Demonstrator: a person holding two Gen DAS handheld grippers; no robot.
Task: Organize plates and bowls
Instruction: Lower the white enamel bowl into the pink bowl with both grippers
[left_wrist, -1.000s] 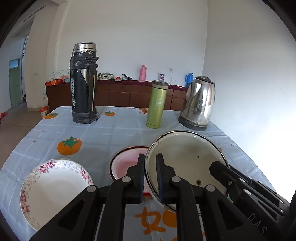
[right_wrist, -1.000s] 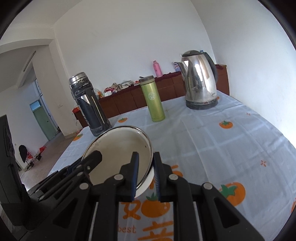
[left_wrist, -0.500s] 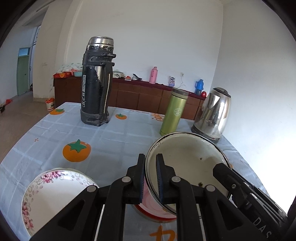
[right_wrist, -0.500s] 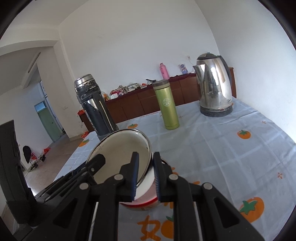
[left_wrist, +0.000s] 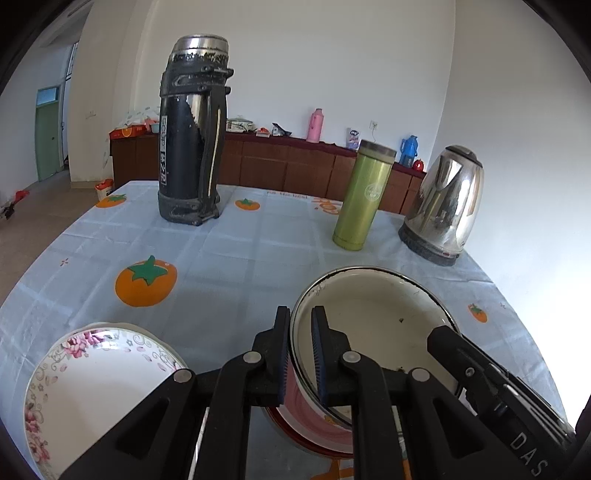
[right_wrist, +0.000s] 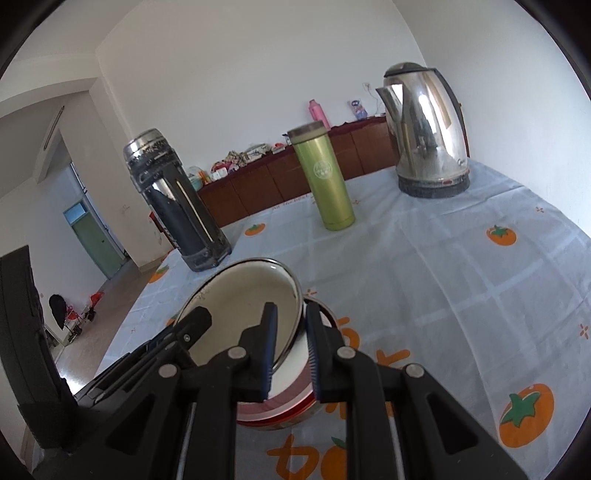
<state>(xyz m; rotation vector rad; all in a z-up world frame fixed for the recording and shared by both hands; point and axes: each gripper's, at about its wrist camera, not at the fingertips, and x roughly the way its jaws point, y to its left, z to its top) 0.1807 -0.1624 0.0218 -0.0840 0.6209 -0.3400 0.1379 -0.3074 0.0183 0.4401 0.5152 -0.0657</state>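
Note:
A cream enamel bowl (left_wrist: 373, 317) with a dark rim hangs tilted between both grippers. My left gripper (left_wrist: 300, 312) is shut on its left rim, and my right gripper (right_wrist: 291, 308) is shut on the opposite rim of the same bowl (right_wrist: 240, 306). Each view also shows the other gripper: the right one (left_wrist: 441, 336) and the left one (right_wrist: 201, 317). Directly under the held bowl sits a pink-and-red bowl (left_wrist: 306, 413) (right_wrist: 291, 406) on the table, partly hidden by it. A white floral plate (left_wrist: 92, 380) lies at the lower left.
On the pale blue tablecloth (left_wrist: 240, 251) stand a tall black thermos (left_wrist: 192, 147), a green flask (left_wrist: 364, 195) and a steel kettle (left_wrist: 443, 206) towards the far side. A brown sideboard (left_wrist: 288, 166) runs along the back wall. An open doorway lies to the left.
Both grippers have carried the cream bowl forward and slightly down, so it now hangs over the pink-and-red bowl. The thermos, flask and kettle look nearer. Both grips are unchanged.

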